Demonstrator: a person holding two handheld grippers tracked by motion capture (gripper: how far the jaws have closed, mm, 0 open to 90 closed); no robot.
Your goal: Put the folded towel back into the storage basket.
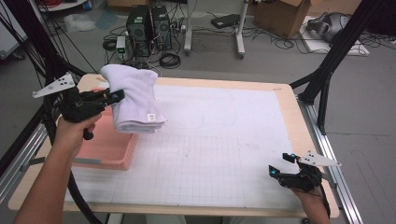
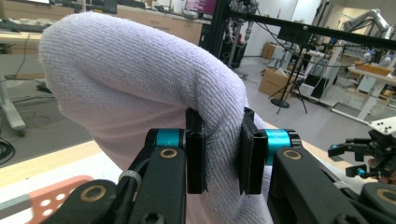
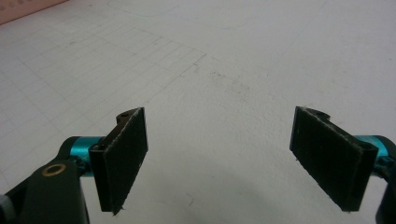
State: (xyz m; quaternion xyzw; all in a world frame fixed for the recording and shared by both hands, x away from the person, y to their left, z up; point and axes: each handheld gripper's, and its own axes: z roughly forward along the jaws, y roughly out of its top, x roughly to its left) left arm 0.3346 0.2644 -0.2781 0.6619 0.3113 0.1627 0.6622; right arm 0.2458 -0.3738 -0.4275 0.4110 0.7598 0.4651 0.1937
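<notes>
Looking down on the table: bore a white gridded mat over most of its top, bare across the middle and right. Carried a pink basket at the left edge, its inside partly hidden. Held the folded white towel in the air, above the basket's far corner and the mat's left part, apparently touching neither. Clamped it with the left gripper, jaws pressed into a thick fold. Judged about midway: towel lifted, setting down not yet done, destination unclear. Kept the right gripper low at the near right corner, jaws wide apart and empty, well apart from the towel. Found nothing in the way on the mat; only the basket's rim close beneath.
</notes>
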